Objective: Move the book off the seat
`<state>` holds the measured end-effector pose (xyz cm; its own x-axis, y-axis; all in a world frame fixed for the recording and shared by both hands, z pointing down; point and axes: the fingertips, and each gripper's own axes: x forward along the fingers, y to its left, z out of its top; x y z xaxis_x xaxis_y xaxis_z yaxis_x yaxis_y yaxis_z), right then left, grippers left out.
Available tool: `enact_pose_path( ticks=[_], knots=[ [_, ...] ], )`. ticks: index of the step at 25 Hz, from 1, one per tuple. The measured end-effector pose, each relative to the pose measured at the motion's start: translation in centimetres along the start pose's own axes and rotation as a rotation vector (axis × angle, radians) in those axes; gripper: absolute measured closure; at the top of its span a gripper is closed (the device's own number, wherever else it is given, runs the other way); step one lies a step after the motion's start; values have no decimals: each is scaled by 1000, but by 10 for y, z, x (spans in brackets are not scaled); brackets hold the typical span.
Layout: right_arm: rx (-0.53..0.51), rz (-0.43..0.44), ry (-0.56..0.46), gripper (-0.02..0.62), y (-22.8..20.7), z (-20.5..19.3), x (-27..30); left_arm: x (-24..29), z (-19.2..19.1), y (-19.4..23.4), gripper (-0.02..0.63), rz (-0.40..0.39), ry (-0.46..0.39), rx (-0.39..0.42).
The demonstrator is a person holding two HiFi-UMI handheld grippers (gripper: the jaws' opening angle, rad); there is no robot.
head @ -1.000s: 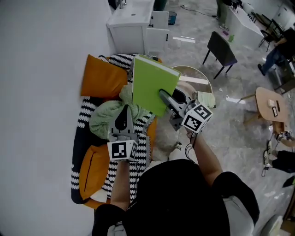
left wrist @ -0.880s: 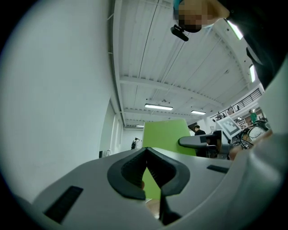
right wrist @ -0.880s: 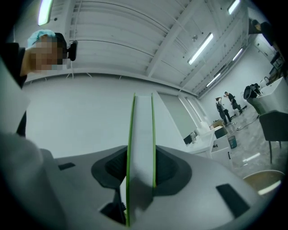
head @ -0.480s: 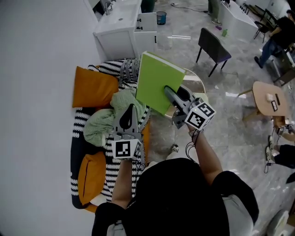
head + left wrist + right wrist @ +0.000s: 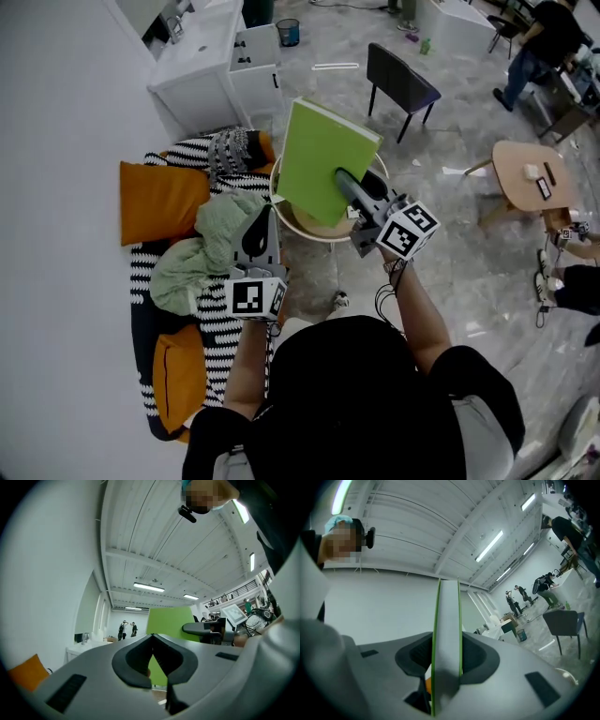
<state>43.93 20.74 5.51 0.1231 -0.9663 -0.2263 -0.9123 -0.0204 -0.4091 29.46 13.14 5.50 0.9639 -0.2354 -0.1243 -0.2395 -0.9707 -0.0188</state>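
Though off striped seat point(image 5: 214, 323), green book point(image 5: 323, 164) above round table point(image 5: 292, 221), marbled floor point(image 5: 469, 272).

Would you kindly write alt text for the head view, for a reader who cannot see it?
Seen from above, a person's right tool grips a green book by a round table. The left tool, shut and empty, hangs beside a striped sofa with orange cushions.

A crumpled green cloth point(image 5: 202, 248) lies between two orange cushions point(image 5: 161, 202). Just beside it stands a round table point(image 5: 314, 227), perhaps wooden-topped. On the marbled floor point(image 5: 450, 272), a dark chair point(image 5: 401, 80) and a white cabinet point(image 5: 211, 80) stand near its far edge.
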Motion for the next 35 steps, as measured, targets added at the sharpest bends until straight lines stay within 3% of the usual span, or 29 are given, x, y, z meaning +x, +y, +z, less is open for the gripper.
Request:
enact_pose_path(
  ticks=[8, 15, 23, 35],
  knots=[
    [-23, -122, -32, 451, -46, 36, -51, 56, -5, -59, 595, -133, -8, -44],
    [-18, -208, -35, 451, -80, 40, -69, 84, -21, -73, 595, -189, 23, -76],
    [-8, -267, 3, 451, -105, 18, -44, 116, -46, -49, 595, -230, 53, -103],
    [20, -356, 75, 451, -137, -36, 41, 167, -91, 44, 595, -255, 104, -177]
  ],
)
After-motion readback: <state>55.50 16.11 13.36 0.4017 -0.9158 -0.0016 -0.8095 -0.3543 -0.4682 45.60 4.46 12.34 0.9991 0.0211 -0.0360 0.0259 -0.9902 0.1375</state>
